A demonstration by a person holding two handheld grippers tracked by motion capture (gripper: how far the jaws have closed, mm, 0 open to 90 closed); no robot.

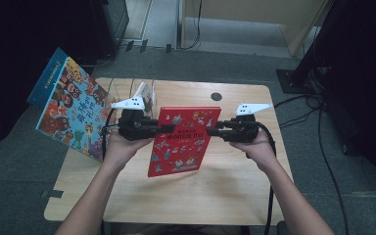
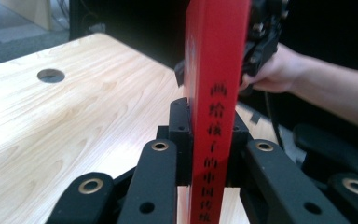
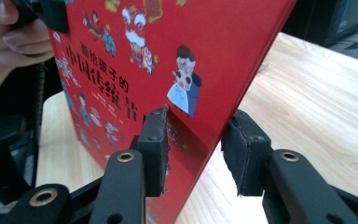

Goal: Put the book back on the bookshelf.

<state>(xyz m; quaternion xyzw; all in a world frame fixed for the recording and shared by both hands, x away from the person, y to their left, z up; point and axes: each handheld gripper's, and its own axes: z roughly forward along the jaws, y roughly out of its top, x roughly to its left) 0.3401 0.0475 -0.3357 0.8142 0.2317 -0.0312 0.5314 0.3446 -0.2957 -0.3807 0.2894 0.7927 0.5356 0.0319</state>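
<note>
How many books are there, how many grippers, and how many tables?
Books: 2, the red book held up between the grippers and the colourful book standing at the left.
Grippers: 2, the left gripper and the right gripper.
Tables: 1, the wooden table.
Total: 5

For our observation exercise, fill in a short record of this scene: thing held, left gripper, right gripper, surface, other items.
Thing held: red book, lifted above the table
Left gripper: jaws shut on the book's spine edge
Right gripper: jaws astride the opposite edge, one pad on the cover, the other apart from it
Surface: wooden table
Other items: colourful book standing at the table's left; clear rack behind
</note>
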